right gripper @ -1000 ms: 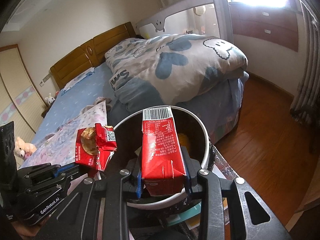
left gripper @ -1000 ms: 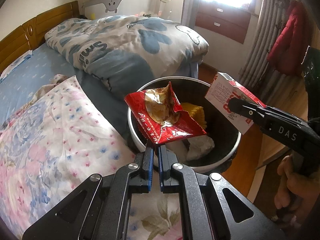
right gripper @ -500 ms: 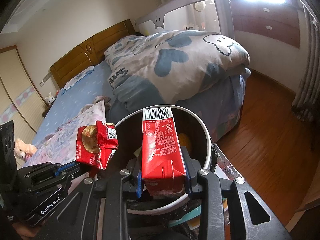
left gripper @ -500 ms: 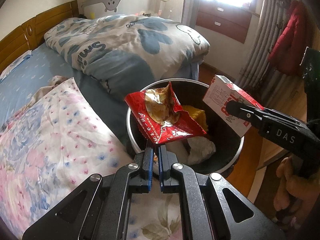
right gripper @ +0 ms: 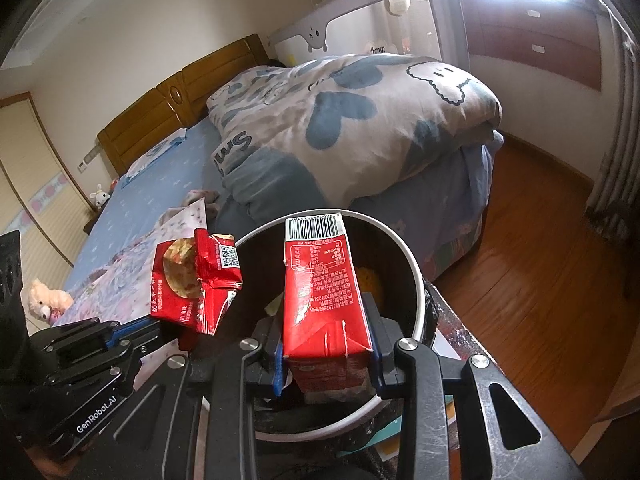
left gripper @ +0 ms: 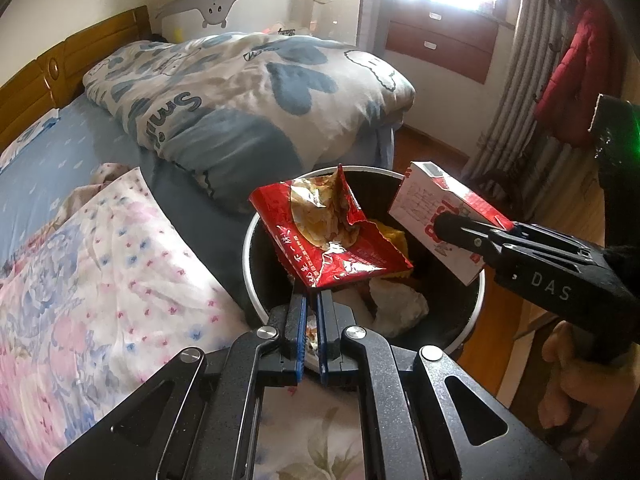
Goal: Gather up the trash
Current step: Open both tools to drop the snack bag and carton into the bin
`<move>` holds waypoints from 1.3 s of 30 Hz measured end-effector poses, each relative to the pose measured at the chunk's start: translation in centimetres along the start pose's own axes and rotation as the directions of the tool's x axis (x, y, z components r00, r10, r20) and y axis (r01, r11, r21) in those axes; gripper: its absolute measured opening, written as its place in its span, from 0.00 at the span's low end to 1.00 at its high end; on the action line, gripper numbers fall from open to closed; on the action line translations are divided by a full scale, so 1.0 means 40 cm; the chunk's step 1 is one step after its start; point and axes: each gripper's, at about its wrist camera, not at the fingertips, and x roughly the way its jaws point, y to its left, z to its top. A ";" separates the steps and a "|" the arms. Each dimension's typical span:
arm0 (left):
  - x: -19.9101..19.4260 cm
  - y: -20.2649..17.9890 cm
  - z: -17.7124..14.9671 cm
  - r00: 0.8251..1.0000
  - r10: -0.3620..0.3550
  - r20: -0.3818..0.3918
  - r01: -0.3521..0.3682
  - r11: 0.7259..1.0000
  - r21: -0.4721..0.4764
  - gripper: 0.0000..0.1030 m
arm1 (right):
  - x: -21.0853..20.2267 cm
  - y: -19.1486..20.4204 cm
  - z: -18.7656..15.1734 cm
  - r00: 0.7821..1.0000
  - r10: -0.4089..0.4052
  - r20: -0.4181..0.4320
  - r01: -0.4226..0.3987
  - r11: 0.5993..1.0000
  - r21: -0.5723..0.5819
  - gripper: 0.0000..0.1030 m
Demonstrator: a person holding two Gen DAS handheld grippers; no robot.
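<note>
Left gripper (left gripper: pixel 311 300) pinched tight on the corner of a torn red wrapper (left gripper: pixel 328 232), held over the bin's (left gripper: pixel 256 232) near-left rim. Right gripper (right gripper: pixel 326 354) clamped narrow on a red carton (right gripper: pixel 320 288), upright, over the bin's near side. Bin is black with a white rim, just beside the bed (left gripper: pixel 60 168). Yellow trash (left gripper: pixel 394 236) and white paper (left gripper: pixel 396 304) lie inside.
</note>
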 end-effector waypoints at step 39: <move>0.011 0.001 0.009 1.000 -0.001 -0.010 0.001 1.000 0.013 0.04 | 0.020 0.007 0.007 1.000 0.016 -0.018 -0.016 1.000 0.016 0.30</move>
